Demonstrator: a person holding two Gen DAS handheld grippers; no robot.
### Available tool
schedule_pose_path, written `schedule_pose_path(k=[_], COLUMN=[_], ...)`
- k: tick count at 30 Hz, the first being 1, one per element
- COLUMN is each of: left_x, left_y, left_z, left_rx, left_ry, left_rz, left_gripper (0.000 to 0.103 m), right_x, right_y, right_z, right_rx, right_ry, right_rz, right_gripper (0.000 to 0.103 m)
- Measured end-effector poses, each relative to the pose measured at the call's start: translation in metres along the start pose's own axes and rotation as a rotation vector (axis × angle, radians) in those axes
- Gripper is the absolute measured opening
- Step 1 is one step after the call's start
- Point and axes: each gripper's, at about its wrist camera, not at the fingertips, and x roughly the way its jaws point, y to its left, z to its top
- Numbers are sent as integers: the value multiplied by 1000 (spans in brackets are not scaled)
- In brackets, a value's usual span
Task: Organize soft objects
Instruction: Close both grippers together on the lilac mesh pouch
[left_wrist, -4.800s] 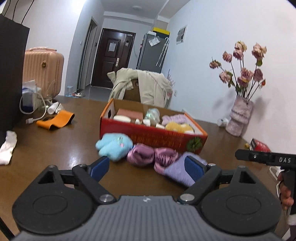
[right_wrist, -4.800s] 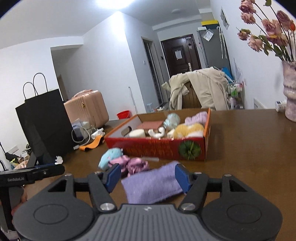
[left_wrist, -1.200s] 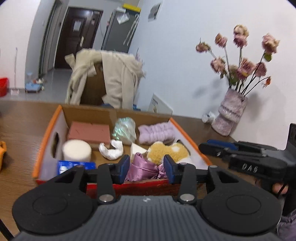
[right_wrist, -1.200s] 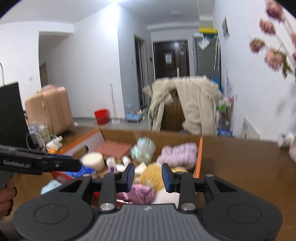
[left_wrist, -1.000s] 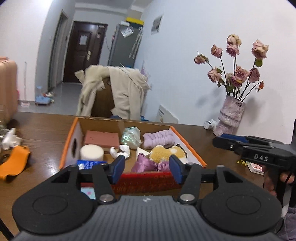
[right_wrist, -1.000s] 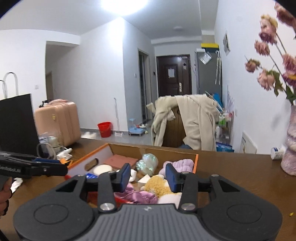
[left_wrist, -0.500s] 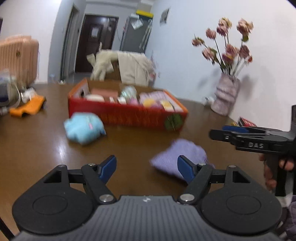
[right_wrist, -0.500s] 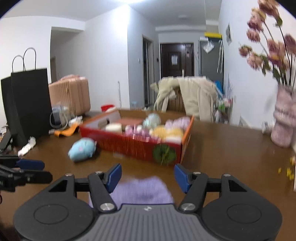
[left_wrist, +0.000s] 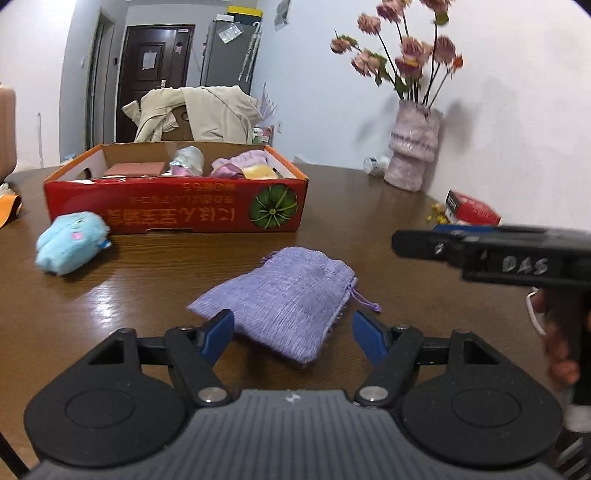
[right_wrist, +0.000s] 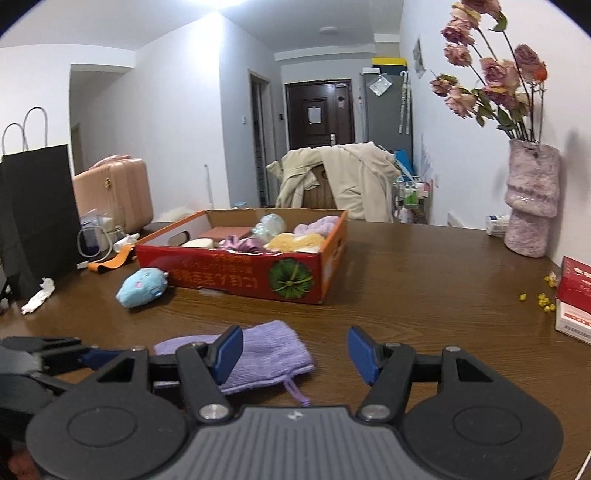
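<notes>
A lilac knitted drawstring pouch lies flat on the brown table, in front of the red cardboard box that holds several soft items. My left gripper hovers low over the pouch's near end. Its jaws are closing, the pouch lies between them, and the pads do not press on it. My right gripper stands open just right of the pouch, with only the pouch's right edge and bare table between its fingers. A light blue plush toy rests left of the box.
A pink vase of dried flowers stands at the far right by the wall, and a red and white carton lies nearer with yellow crumbs beside it. A black paper bag, cables and an orange strap crowd the left side.
Both grippers have drawn back from over the box and come down low to the pouch. Their jaws stand wider than a second ago, and the pink satin pieces lie in the box.
</notes>
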Motion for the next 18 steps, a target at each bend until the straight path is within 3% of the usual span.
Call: schedule_pose_path(k=[2, 4, 7, 10, 12, 16, 18], left_x=[7, 13, 15, 6, 2, 5, 11], left_y=[3, 12, 28, 50, 62, 78, 82], left_z=[3, 5, 5, 8, 10, 17, 23], left_rx=[-13, -27, -41, -58, -72, -149, -153], left_ry=[7, 26, 31, 8, 1, -14, -8], left_rz=[-12, -10, 33, 49, 13, -15, -16], left_gripper=[47, 35, 28, 29, 30, 62, 62], right_x=[3, 8, 19, 33, 44, 77, 91], right_y=[-5, -9, -12, -12, -10, 0, 4], right_z=[2, 4, 5, 6, 8, 5, 1], right_rx=[6, 16, 26, 37, 52, 46, 28], right_ry=[6, 14, 33, 57, 71, 145, 188], right_rz=[-10, -14, -12, 10, 43, 92, 76], right_gripper=[62, 62, 62, 62, 62, 61, 61])
